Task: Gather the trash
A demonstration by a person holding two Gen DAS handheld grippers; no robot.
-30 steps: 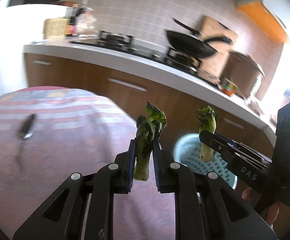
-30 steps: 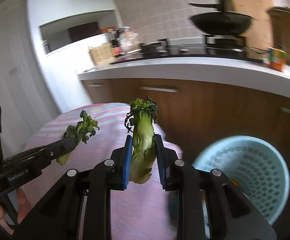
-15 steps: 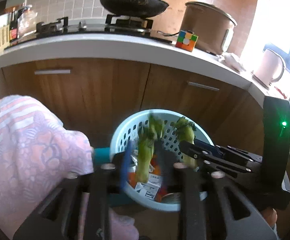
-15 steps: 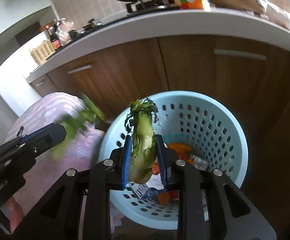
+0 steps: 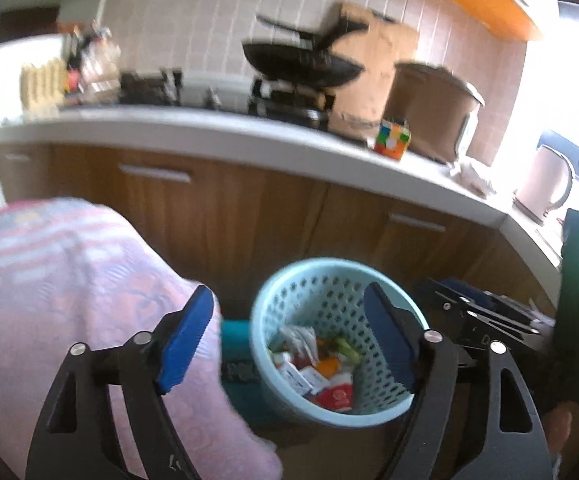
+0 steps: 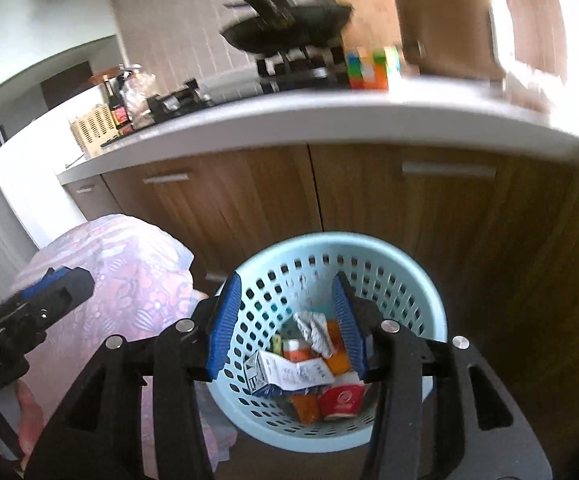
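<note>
Both grippers hang over the bin (image 6: pixel 421 280). Left gripper (image 5: pixel 289 336): jaws opening, already wide, nothing between the pads. Right gripper (image 6: pixel 285 320): jaws opening, about half spread, also empty. Bin stands on the floor beside the tablecloth (image 5: pixel 69 264), in front of the cabinets (image 6: pixel 409 200). Inside it: trash (image 6: pixel 313 372), cartons and wrappers, with a green stalk (image 5: pixel 347 347) lying on top.
</note>
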